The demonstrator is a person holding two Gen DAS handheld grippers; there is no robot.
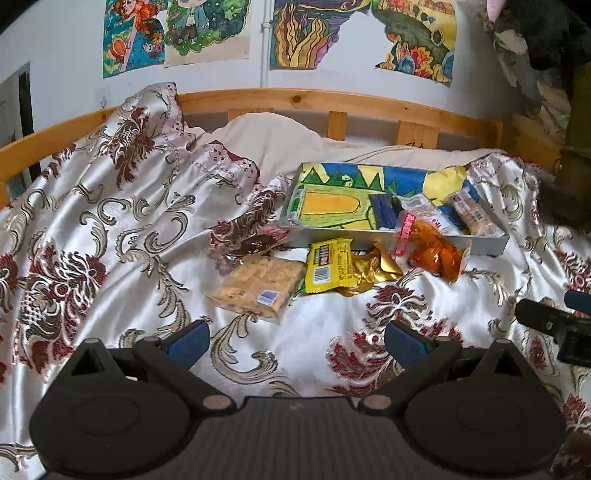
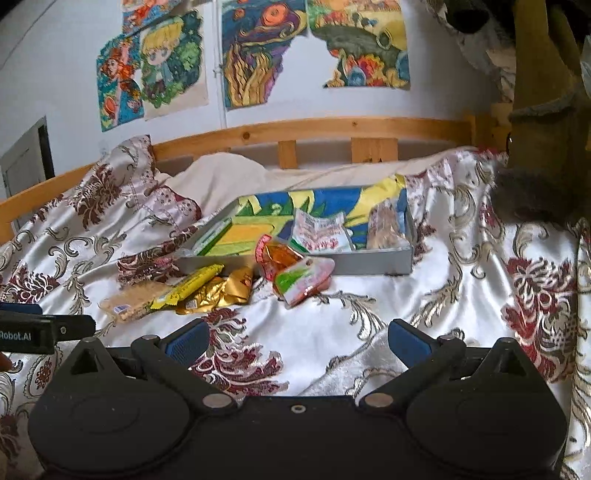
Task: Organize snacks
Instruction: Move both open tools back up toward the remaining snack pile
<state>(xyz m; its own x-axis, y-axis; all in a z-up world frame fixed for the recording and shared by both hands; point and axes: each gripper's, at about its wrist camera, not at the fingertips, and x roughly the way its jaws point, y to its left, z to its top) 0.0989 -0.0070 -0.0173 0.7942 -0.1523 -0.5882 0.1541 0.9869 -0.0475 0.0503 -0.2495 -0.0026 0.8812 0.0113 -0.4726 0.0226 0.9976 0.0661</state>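
The left tool hangs low over the patterned satin bedspread, its blue-padded fingers spread wide with nothing between them. The right tool hovers beside it over the same cover, also wide and empty.

Ahead of both, loose snacks lie on the bed just in front of a shallow grey tray: a clear-wrapped cracker block, a yellow packet resting partly on it, and a gold foil wrapper under the yellow one. An orange packet leans over the tray's front wall, half in and half out.

Inside the tray, on a bright painted lining, sit a green-and-white packet at the left, a dark blue packet in the middle and a pale cracker pack at the right. A wooden bed rail runs behind, with coloured drawings on the wall.
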